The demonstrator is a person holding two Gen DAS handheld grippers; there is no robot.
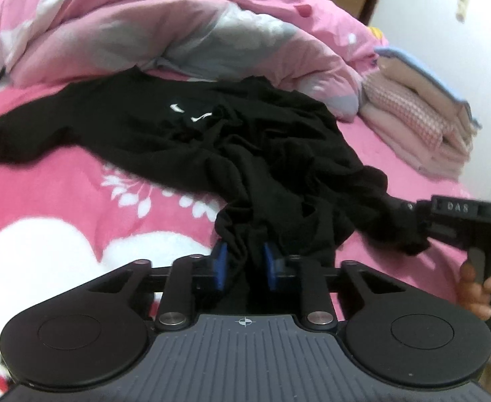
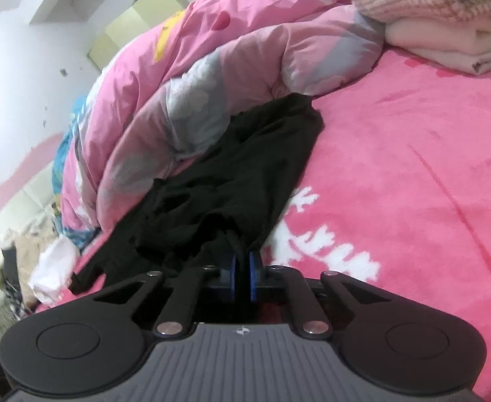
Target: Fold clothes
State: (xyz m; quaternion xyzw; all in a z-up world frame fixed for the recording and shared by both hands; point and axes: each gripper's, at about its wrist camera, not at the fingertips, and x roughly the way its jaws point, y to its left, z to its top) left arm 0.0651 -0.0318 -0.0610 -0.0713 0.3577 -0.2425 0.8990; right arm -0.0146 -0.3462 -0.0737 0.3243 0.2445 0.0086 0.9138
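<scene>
Tongs (image 1: 244, 264) (image 2: 242, 276) pinch black garment (image 1: 245, 140).

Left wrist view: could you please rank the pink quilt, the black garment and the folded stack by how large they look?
1. pink quilt, though the frame cuts it off.
2. black garment, nearer the camera, so the gap is unsure.
3. folded stack, clearly smallest.

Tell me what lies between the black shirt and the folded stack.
Bare pink sheet separates the shirt from the stack, clearest in the left wrist view.
</scene>
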